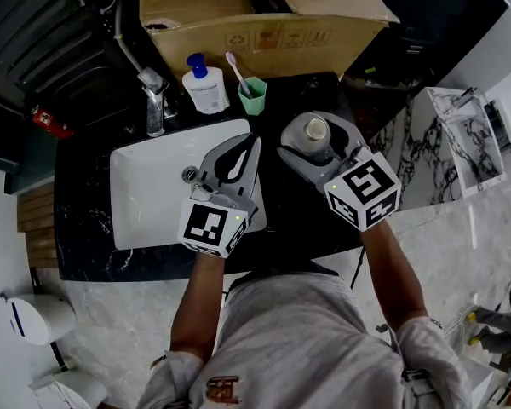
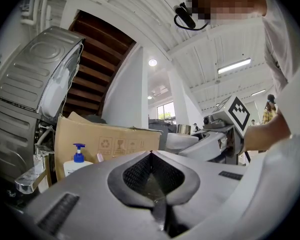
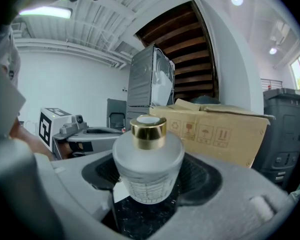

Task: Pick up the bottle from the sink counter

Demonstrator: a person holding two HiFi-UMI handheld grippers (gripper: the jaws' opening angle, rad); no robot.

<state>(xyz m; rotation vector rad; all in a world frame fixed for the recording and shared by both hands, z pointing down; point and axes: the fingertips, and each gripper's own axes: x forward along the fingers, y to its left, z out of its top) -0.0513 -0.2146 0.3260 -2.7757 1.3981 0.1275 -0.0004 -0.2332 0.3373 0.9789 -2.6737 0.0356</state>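
Both over blk marble counter (image 1: 81, 190): R gripper (image 1: 319, 128) fingers (image 3: 206, 178) grasp bottle (image 3: 149, 159); L gripper (image 1: 252, 141) clenched, above sink (image 1: 145, 190).

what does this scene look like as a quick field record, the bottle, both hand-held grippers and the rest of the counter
bottle: frosted glass bottle with gold collar, upright, between the jaws of the right hand-held gripper
right hand-held gripper: shut on the bottle, over the black marble counter
left hand-held gripper: jaws together, empty, above the white sink basin
lifted: cannot tell
behind sink: chrome tap, white pump bottle with blue pump, green cup holding a toothbrush, cardboard box
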